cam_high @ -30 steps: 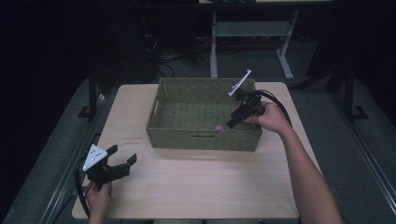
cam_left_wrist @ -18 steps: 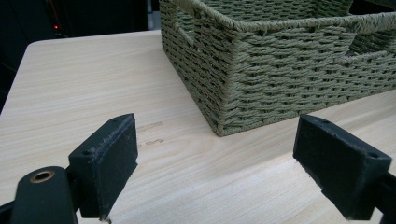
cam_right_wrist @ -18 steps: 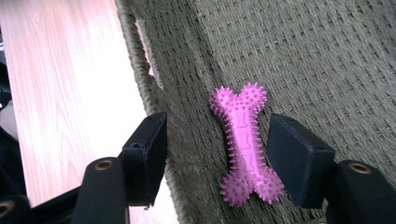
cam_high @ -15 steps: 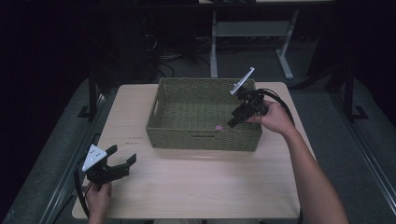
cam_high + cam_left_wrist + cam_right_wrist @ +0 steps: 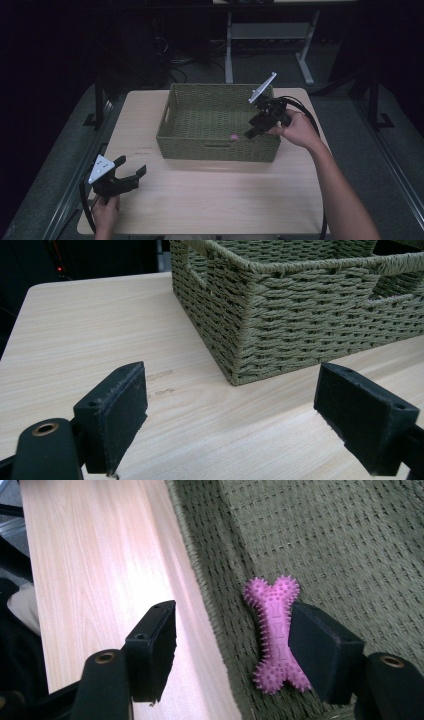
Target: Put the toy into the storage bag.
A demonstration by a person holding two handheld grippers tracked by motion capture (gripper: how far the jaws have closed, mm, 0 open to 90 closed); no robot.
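Inside the woven green basket (image 5: pixel 200 122), close against its near wall toward the right end, lies a pink spiky bone toy (image 5: pixel 275 630); from the high view it shows as a small pink spot (image 5: pixel 233 136) on the basket floor. The right gripper (image 5: pixel 255 127) hangs over that same corner of the basket with its jaws spread wide, one jaw beside the toy and the other out over the basket's rim and the pale tabletop (image 5: pixel 100 565). Whether the inner jaw touches the toy cannot be told. Nothing is clamped between the jaws.

Judging by this, the toy is lying loose in the basket, so either a placing is as good as done or a pick-up has yet to close; what is left is for the right gripper to shut on the toy or draw away.

Off the basket's near left corner, the left gripper (image 5: pixel 127 175) hovers low over the tabletop (image 5: pixel 210 195), wide open and empty.

No brand, label or legible writing appears on the basket, toy or grippers.
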